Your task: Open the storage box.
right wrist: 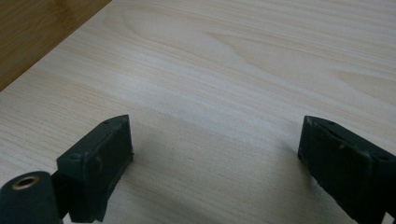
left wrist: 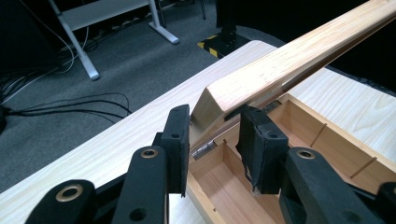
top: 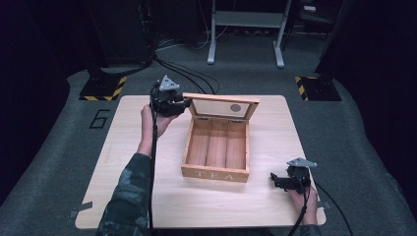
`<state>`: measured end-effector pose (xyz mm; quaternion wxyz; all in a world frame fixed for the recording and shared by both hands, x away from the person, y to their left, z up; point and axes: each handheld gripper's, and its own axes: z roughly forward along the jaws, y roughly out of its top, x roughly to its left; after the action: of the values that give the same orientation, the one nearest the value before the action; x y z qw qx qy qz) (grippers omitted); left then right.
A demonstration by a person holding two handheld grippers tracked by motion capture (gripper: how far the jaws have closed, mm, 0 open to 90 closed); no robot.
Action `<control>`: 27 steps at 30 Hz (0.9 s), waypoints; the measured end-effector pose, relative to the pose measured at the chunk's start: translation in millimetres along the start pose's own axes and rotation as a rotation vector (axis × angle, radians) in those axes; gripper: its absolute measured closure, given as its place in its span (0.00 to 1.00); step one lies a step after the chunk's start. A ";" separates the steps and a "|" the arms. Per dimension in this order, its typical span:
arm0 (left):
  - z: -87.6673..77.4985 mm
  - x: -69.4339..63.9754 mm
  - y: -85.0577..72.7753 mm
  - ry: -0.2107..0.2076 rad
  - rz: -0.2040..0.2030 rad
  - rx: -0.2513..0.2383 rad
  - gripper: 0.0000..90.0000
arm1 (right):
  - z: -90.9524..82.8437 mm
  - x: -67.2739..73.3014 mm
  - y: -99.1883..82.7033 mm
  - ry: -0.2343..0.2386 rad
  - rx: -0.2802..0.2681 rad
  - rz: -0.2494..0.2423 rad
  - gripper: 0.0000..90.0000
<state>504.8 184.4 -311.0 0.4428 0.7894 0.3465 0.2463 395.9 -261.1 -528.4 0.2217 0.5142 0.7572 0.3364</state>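
Left tool [top: 183, 102] clamping lid [top: 223, 105] corner, upper centre of frame; lid's long axis running rightward from it, over tea box [top: 216, 150]. Right tool [top: 276, 180] idling lower right, jaws apart, off bench [top: 133, 196].

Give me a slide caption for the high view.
Left gripper holds the lid of a wooden tea box open while the right gripper rests open on the table.

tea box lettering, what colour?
Pale, whitish "TEA" lettering on the tea box front panel of warm brown wood; clearest in the high view.
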 end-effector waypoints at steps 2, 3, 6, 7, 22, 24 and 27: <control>0.0 -0.2 -0.1 0.000 -0.003 -0.001 0.71 | 0.1 0.0 0.0 0.000 -0.001 0.000 0.11; 0.1 -0.2 0.0 0.000 -0.003 -0.001 0.71 | 0.1 0.1 0.0 -0.002 0.000 0.000 0.10; 0.1 -0.1 0.0 0.000 -0.003 -0.002 0.71 | 0.0 0.0 0.0 0.000 0.000 0.000 0.10; 0.1 0.0 0.0 0.000 -0.002 -0.001 0.71 | 0.1 0.0 0.0 0.000 -0.001 0.000 0.10; -0.1 0.5 0.4 0.000 0.006 0.005 0.71 | 0.0 0.0 0.0 0.000 0.000 0.000 0.10; -0.2 0.8 0.7 0.000 0.011 0.007 0.71 | 0.0 0.0 0.0 0.000 0.000 0.000 0.10; -0.2 0.9 0.7 0.000 0.011 0.007 0.71 | 0.0 0.0 0.0 0.000 -0.001 0.000 0.11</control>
<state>505.4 184.9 -310.2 0.4384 0.7930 0.3431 0.2476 395.9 -261.0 -528.5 0.2219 0.5142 0.7570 0.3365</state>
